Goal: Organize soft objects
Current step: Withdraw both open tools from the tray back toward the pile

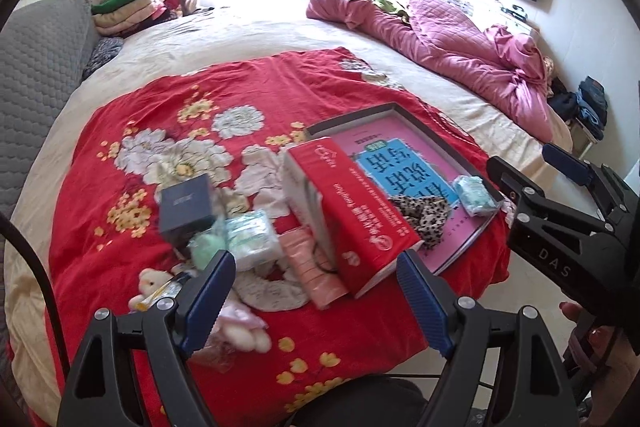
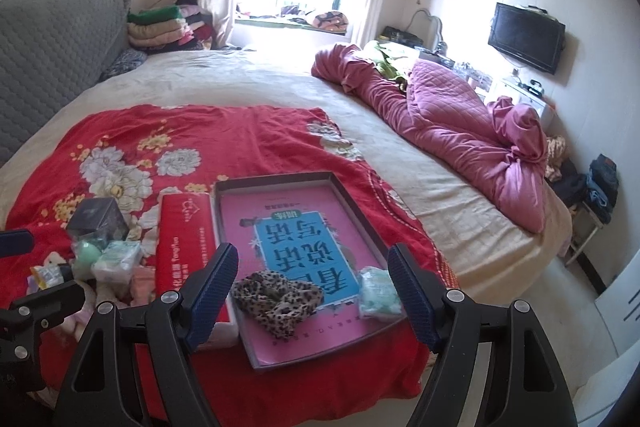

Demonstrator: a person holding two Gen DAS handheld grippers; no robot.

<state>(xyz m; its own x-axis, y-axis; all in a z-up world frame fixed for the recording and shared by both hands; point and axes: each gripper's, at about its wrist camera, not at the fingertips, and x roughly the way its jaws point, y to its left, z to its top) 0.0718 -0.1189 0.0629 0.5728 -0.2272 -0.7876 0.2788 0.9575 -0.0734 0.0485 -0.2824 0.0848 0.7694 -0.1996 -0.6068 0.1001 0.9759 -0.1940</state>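
A leopard-print cloth [image 2: 276,301] lies crumpled in the near end of a shallow dark tray [image 2: 280,179], on the pink and blue book cover that lines it. It sits just ahead of the right gripper [image 2: 312,293], between the lines of its two blue fingers. A small pale green packet [image 2: 378,293] rests in the same tray, close beside the right finger. That gripper's jaws stand wide apart with nothing held.

The left gripper [image 1: 312,301] is likewise spread wide and empty. Straight ahead of it lie a pink pouch [image 1: 316,269] and a thick red book [image 1: 352,211], which leans against the tray's left side. By its left finger are a second green packet [image 1: 252,237], a mint-green ball [image 1: 206,247], a dark box [image 1: 188,205] and a small plush toy [image 1: 150,285].

Everything rests on a red flowered blanket [image 1: 240,87] spread over a beige bed [image 1: 248,31]. A rumpled pink quilt [image 2: 460,119] lies well beyond, to the right.
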